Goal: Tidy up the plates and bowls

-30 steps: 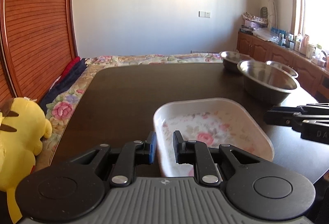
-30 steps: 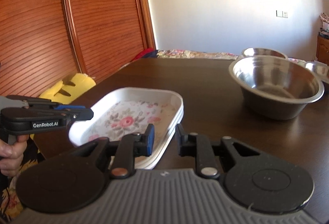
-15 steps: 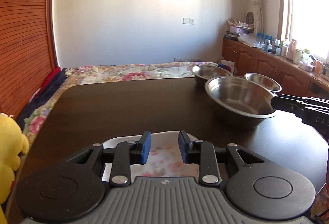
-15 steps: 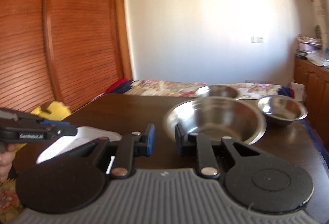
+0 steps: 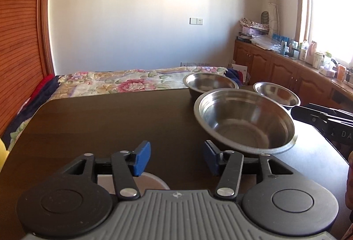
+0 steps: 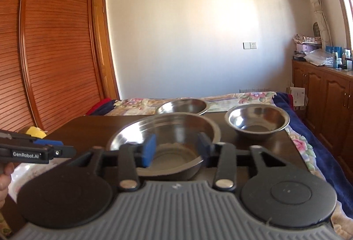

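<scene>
On the dark bench [image 5: 99,121] the large steel bowl [image 5: 245,121] sits at two o'clock of the left tool [image 5: 176,157], whose jaws are opening on nothing. The right tool [image 6: 176,149] is opening too, empty, the bowl right behind it. Two smaller bowls [image 6: 257,121] stand beyond; the floral plate [image 6: 22,171] lies at nine o'clock

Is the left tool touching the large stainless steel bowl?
Apart. In the left wrist view, the left tool, opening and empty, shows dark table between its right finger and the large stainless steel bowl.
</scene>
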### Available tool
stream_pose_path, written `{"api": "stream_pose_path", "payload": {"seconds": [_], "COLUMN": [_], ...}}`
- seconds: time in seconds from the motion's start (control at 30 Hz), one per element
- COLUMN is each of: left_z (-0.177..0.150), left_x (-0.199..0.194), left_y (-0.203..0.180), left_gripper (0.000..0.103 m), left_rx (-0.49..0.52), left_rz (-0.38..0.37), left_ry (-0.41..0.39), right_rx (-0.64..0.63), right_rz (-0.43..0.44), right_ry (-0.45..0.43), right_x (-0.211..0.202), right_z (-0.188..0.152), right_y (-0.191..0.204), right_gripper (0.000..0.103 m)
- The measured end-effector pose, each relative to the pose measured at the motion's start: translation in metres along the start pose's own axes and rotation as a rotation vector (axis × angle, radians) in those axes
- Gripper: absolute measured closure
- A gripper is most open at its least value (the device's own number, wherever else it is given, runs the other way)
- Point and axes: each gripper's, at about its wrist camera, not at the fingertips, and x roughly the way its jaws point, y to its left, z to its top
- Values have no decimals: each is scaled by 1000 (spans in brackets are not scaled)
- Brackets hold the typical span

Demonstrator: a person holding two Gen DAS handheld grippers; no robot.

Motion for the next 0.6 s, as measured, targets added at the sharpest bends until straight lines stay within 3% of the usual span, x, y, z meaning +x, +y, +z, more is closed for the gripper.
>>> {"api": "stream_pose_path", "payload": {"seconds": [0.17, 0.23, 0.6], "left_z": [10, 12, 18], "left_x": [15, 20, 43], "left_y": [-10, -15, -27], "left_gripper": [33, 32, 26], "left_rx": [18, 21, 27], "left_rz": [3, 0, -30], "left_ry": [-4, -2, 17], "right_rx": [3, -10, -19], "right_rz": [-3, -5, -3], "right_ry": [0, 11, 61], "right_x": [14, 21, 45], "right_z": [5, 7, 1], "right_y": [-18, -22, -35], "right_gripper": [41, 32, 30]}}
